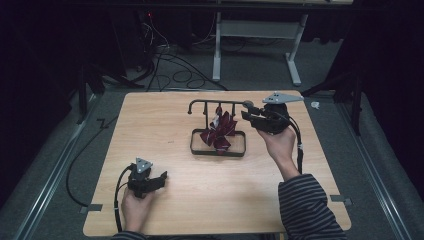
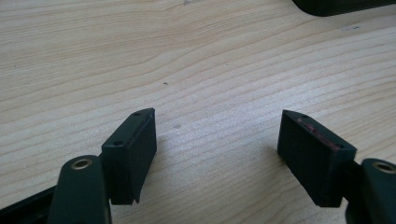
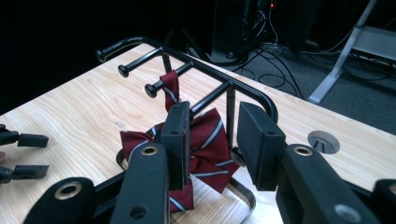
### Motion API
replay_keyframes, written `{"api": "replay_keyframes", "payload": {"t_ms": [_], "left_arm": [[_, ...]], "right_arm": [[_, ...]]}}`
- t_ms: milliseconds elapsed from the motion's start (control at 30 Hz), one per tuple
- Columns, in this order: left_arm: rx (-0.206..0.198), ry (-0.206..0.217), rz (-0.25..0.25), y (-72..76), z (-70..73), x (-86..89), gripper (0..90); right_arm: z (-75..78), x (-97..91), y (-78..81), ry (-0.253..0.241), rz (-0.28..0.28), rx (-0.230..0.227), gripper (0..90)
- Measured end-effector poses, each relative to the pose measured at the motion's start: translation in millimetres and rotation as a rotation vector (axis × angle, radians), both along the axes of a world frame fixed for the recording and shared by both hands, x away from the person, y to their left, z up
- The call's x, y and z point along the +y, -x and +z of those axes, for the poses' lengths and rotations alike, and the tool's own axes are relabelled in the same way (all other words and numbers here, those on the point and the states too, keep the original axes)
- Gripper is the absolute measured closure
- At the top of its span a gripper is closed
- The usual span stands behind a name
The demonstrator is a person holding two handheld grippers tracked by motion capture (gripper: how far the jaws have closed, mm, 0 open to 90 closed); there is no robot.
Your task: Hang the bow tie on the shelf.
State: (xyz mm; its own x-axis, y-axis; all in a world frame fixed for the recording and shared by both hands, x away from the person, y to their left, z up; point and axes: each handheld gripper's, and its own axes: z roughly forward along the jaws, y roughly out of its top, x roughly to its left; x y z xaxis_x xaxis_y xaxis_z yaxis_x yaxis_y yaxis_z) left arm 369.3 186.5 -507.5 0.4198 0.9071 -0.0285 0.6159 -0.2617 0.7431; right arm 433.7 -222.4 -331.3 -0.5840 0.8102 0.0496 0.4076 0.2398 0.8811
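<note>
Bow tie hanging on rack peg, just beyond right gripper; jaws parted, nothing between. Hanging looks done; withdrawal left. Left gripper wide, empty, low over table. Tie strap looped over peg clear in right gripper view, blurred from high view.

A laboratory or recording room rather than a home. A bare wooden tabletop stands on grey carpet, ringed by black curtains that shut out the surroundings. Loose cables lie coiled on the floor behind it, near the white metal legs of a desk frame. A small red indicator light glows among dark equipment at the back.
</note>
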Motion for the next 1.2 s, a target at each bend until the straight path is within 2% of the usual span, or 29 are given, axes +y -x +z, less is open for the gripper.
{"api": "replay_keyframes", "payload": {"t_ms": [1200], "left_arm": [[-0.003,-0.004,0.002,0.1,-0.2,-0.7,28.8]], "right_arm": [[-11.0,-50.0,31.6,-0.055,-0.066,0.012,63.3]]}}
